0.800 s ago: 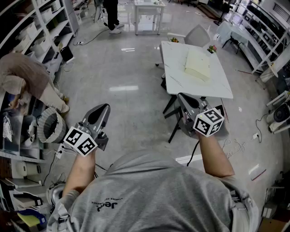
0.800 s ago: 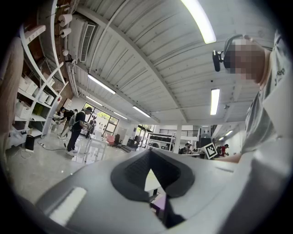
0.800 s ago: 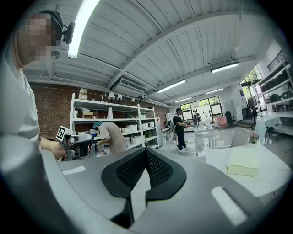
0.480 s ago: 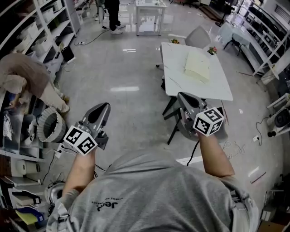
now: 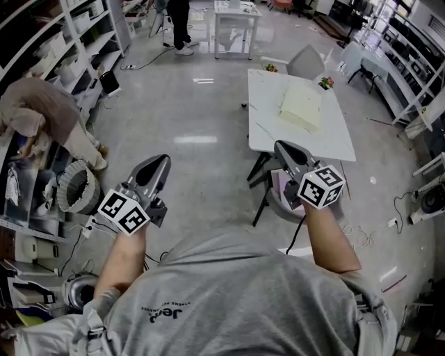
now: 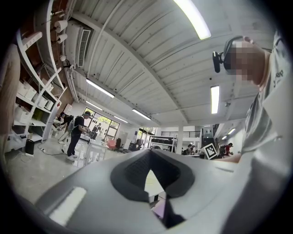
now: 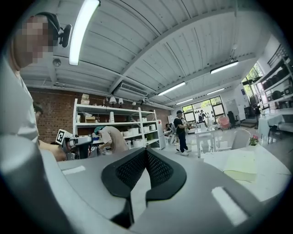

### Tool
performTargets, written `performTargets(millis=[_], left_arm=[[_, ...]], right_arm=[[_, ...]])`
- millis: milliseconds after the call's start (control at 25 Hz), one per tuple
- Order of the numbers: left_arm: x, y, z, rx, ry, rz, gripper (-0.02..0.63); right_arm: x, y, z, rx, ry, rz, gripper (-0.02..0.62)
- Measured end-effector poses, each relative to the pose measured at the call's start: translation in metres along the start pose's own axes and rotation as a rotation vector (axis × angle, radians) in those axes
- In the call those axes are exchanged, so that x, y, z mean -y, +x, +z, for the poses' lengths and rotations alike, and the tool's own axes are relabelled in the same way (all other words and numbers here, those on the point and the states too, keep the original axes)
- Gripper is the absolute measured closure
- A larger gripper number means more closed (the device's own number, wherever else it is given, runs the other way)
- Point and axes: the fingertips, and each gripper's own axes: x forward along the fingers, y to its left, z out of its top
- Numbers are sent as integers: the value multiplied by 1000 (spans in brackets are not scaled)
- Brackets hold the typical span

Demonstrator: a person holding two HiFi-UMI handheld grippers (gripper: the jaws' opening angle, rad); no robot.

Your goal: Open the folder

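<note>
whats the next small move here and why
Probably step toward the white table and bring the right gripper to the pale yellow folder. The folder lies closed on the table, well ahead of both grippers. The left gripper and the right one are shut, holding nothing.

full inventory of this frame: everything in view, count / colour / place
table: 1, white, ahead right
folder: 1, pale yellow, flat on the table
chair: 1, grey, table's far end
small plants: 2, green and red, table's far corners
side table: 1, white, far back
shelving: white, along the left
ribbed round object: 1, grey, floor at left
bent-over person: 1, beige top, at the shelving
standing person: 1, dark trousers, far back
left tool: 1, grey, shut, empty, over bare floor
right tool: 1, grey, shut, empty, by the table's near edge
shirt: 1, grey, bottom of the head view
</note>
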Motion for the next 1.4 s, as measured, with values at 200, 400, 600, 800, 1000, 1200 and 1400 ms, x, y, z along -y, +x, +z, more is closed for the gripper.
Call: performTargets(millis=[200,400,600,800,1000,1200,1400], left_arm=[[18,15,-2,13,10,5,285],[23,23,-3,21,-6,40,159],[25,29,-14,4,-5,40,158],[1,44,-19,-19,-17,32,158],[-54,73,-24,-22,-37,-13,158],[-148,122,-17,-3,-57,-80,158],[-246,178,5,-23,-54,-159,158]], right_arm=[[12,-14,2,-5,-8,26,592],[17,-21,2,-7,-15,57,592],[24,-18,-1,-7,-13,68,592],[34,5,-5,-18,-6,55,592],[52,52,-12,-32,-6,15,591],[84,136,-8,-15,-16,-53,591],[108,236,13,18,-14,-99,591]])
